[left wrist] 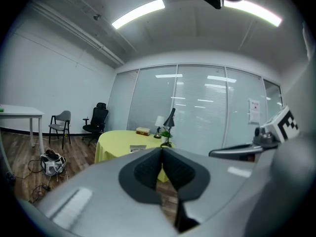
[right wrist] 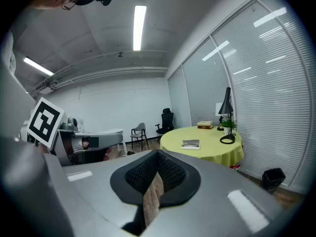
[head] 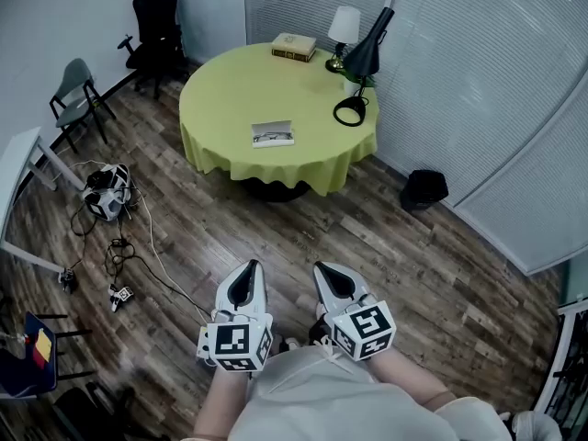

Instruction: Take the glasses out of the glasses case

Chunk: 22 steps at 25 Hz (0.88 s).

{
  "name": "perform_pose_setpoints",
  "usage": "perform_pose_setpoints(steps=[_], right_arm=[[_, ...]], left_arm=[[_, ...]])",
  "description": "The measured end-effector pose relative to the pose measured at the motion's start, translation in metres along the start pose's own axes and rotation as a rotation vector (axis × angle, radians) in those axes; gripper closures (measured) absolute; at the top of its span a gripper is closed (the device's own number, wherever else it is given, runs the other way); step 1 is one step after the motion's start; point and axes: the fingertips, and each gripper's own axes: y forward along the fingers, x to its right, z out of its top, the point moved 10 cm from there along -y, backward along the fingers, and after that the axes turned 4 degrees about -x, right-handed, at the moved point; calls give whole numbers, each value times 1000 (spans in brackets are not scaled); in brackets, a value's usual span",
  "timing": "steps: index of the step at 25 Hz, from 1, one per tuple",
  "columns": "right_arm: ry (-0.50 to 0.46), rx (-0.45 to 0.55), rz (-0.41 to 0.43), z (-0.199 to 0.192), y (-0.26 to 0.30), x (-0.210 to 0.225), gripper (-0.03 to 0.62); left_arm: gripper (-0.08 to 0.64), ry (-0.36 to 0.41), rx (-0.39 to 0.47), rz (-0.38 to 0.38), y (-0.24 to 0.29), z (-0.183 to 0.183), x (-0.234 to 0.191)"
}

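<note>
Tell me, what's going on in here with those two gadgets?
A person stands on the wooden floor, holding a gripper in each hand. The left gripper and the right gripper are both shut, empty and close to the body. The glasses case lies untouched on the round yellow table across the room, well out of reach. The job has not started yet.

Held low and close to the torso (head: 312,398): left gripper (head: 249,267) and right gripper (head: 323,269), side by side, slightly apart, both pointing forward. Left jaws closed tip to tip, nothing between them. Right jaws the same, empty. Forearms (head: 415,377) angle inward; the hands seem hidden behind the grippers.
</note>
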Motion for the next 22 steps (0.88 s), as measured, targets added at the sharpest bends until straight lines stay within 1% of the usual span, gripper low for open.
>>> perform_pose_setpoints(steps=[5,10,16,22], right_arm=[[33,-35,7,-7,20,18,594],[55,-54,39,-3,51,55,594],[63,-47,86,24,110,110,592],[44,-68,124,59,169,186,593]], left_arm=[[552,-14,-31,22,23,-7,-8],[552,-37,-55,55,61,-7,-11],[552,-43,-63,107,133,13,-23],[552,-53,-57,143,222,44,-22]])
